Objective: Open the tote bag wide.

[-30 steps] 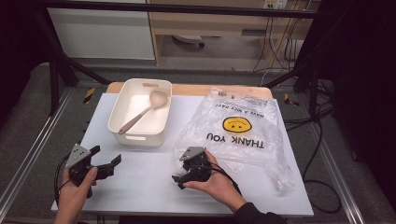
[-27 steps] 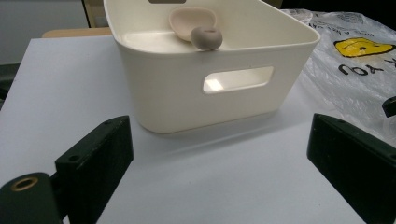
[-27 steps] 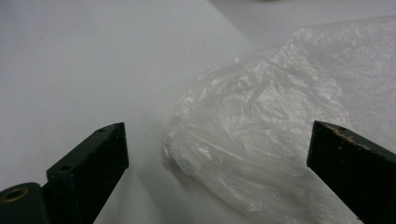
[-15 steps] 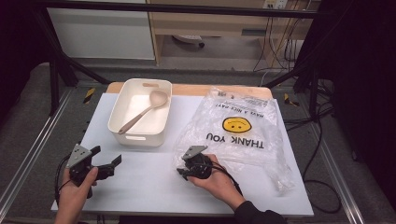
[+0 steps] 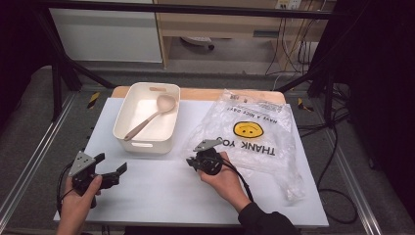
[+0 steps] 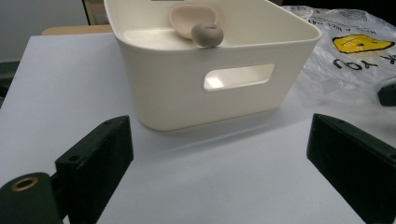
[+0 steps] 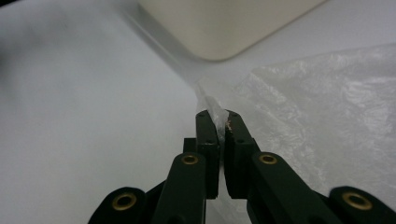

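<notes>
A clear plastic bag [image 5: 254,132] with a yellow smiley face and "THANK YOU" print lies flat on the right half of the white table [image 5: 161,191]. My right gripper [image 5: 193,160] is at the bag's near left corner. Its jaws have just been closing and now pinch the edge of the bag [image 7: 317,107] between the tips of the right gripper [image 7: 217,119]. My left gripper [image 5: 110,169] rests open at the table's front left, with nothing between its fingers. In its own view, the left gripper [image 6: 219,154] faces the tub a short way off.
A white tub [image 5: 147,144] stands left of the bag with a beige spoon [image 5: 149,117] inside. In the left gripper view the tub [image 6: 187,93] has a handle slot and the spoon's handle end [image 6: 207,34] leans on its rim. A wooden board edge [image 5: 200,93] lies behind.
The right gripper's jaws went from wide open to pinched together on the bag's corner, and that hand shifted slightly right and up. The left hand and gripper stayed put.
</notes>
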A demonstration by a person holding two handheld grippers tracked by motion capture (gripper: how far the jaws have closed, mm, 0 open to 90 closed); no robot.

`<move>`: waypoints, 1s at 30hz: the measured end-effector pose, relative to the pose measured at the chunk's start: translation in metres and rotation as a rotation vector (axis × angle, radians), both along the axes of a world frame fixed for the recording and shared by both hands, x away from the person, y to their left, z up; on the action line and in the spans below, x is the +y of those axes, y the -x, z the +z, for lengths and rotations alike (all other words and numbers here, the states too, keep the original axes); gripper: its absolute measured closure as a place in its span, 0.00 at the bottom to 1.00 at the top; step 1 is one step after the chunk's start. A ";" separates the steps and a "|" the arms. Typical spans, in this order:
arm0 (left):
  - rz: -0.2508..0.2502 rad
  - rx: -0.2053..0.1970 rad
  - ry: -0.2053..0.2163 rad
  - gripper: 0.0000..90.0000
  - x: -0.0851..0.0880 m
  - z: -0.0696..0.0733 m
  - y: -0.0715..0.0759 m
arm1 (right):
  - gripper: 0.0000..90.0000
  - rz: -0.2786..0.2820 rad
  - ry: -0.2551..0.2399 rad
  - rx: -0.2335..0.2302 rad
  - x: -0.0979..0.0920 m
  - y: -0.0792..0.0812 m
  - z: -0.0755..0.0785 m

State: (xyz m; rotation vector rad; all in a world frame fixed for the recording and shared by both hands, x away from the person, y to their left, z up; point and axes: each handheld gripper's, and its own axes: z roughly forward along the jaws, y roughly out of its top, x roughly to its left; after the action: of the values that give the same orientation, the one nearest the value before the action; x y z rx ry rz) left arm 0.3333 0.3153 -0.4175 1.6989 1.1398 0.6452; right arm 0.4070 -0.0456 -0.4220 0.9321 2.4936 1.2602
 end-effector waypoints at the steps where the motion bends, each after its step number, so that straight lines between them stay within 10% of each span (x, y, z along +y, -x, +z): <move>1: 0.000 -0.002 0.001 0.08 0.000 0.000 0.000 | 0.97 0.002 -0.011 0.000 0.001 -0.001 0.004; 30: -0.003 0.003 -0.003 0.08 0.000 0.000 0.000 | 0.98 -0.192 -0.090 -0.091 0.011 -0.062 0.061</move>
State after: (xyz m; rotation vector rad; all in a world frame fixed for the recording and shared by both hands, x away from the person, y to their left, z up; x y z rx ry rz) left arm 0.3336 0.3149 -0.4179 1.7047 1.1385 0.6426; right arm 0.4688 -0.0348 -0.3610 1.0802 2.2347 1.3284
